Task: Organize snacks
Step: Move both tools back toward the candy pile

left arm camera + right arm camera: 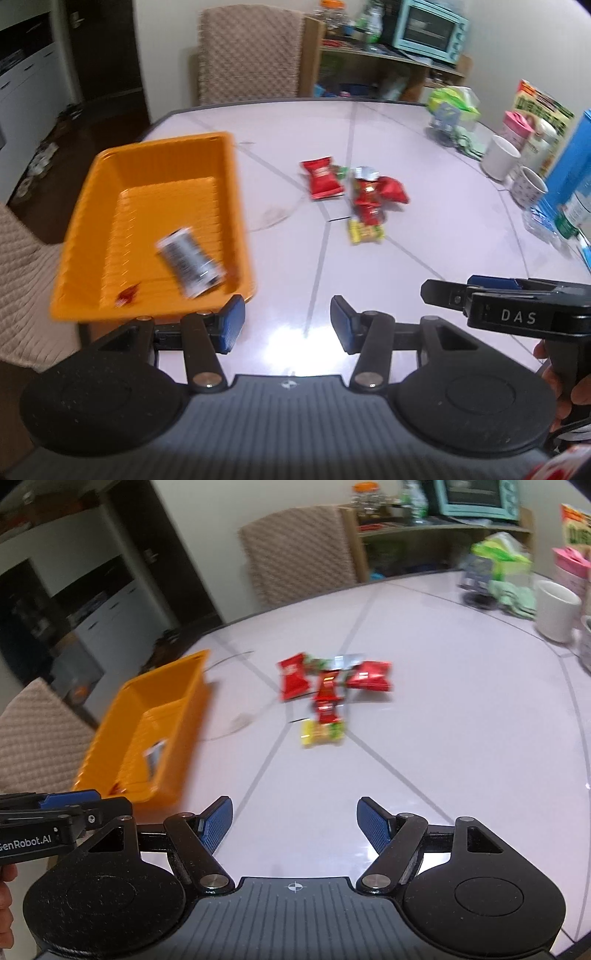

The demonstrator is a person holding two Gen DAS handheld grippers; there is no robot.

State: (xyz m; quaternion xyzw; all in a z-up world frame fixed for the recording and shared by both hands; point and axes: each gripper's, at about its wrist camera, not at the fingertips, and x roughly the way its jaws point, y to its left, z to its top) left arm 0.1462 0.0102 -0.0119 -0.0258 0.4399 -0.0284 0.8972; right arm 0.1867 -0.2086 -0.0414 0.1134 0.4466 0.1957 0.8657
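At your far left sits the orange rectangular plastic basket (155,206) with a ribbed floor, its long axis running away from you and near corner overhanging the table edge. Inside it lies a silver-and-black foil snack packet (190,264), long axis diagonal, pointing from upper left to lower right, beside a small red wrapper (127,295) near the front wall. Your left gripper (287,325) hangs over bare table, blue ribbed pads spread, nothing between them. Mid-table, on the pale glossy tabletop (424,229) crossed by grey seams, the loose snacks cluster: a red pillow-shaped packet (323,178) at left, long axis front to back; crumpled red foil packets (373,195) heaped beside it; a yellow flat packet (366,232) nearest you, long axis left to right. Your right gripper (294,823) faces that pile, pads spread wide and empty. Far right stand a white ceramic mug (500,157) and a blue carton (570,158).
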